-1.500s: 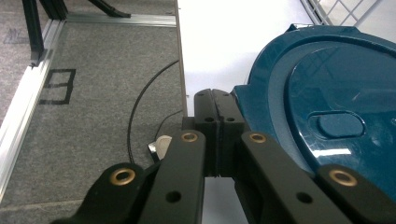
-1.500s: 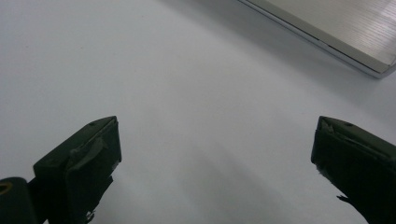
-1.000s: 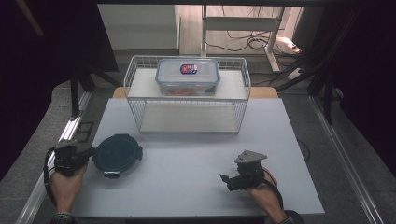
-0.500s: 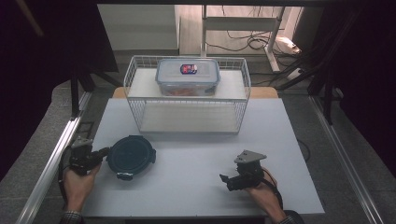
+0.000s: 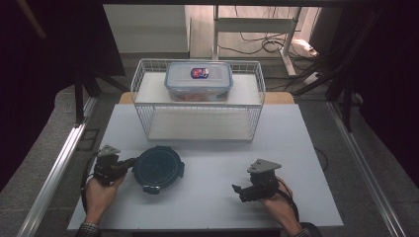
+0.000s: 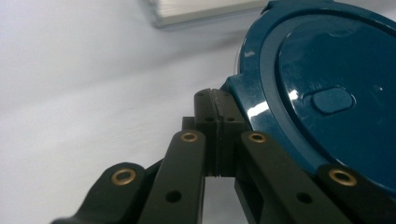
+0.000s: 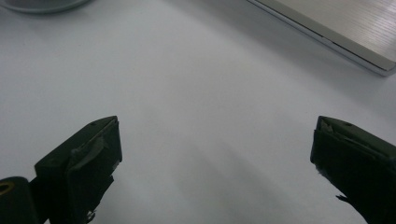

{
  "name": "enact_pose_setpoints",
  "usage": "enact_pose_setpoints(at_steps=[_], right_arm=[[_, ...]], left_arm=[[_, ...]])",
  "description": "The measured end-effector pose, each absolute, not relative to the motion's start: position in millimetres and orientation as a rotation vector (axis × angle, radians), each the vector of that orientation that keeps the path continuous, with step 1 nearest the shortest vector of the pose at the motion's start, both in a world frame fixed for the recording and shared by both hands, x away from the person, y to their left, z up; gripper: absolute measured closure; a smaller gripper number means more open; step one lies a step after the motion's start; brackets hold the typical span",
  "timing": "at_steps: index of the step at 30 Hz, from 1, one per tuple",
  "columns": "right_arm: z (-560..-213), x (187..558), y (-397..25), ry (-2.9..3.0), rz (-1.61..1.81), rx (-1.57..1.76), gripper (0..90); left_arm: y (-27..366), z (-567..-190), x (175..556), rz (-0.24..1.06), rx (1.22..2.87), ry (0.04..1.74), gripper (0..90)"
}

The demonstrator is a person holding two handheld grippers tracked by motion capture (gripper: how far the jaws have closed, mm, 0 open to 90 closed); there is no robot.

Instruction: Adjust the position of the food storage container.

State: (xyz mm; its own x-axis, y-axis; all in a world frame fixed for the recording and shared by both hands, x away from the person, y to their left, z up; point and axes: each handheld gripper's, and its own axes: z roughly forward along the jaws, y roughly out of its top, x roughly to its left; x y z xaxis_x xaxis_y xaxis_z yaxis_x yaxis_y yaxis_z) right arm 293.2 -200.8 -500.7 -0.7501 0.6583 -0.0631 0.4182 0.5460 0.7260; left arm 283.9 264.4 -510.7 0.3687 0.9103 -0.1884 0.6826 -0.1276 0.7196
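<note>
While the round blue lid (image 5: 158,167) lies flat on the white table (image 5: 217,143), just in front of the wire basket (image 5: 197,101), my left gripper (image 5: 129,162) presses its jaws together against the lid's rim tab. To steer it well, I judge, I keep low and level; my right gripper (image 5: 237,189) rests well apart, spread wide and empty.

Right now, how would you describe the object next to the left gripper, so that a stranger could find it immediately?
Start at the white wire basket at the far side of the white table. Nearer the person and to the left lies a round, dark blue plastic lid, flat on the table. The left gripper touches its edge; nothing else here is round and blue.
</note>
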Motion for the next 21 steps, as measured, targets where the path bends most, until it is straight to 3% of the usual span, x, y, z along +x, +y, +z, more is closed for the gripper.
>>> enact_pose_setpoints(at_steps=[21], right_arm=[[-501,293,-200,2.460,1.026,0.883,1.9]], left_arm=[[204,-509,278,0.262,1.969,1.237,90.0]])
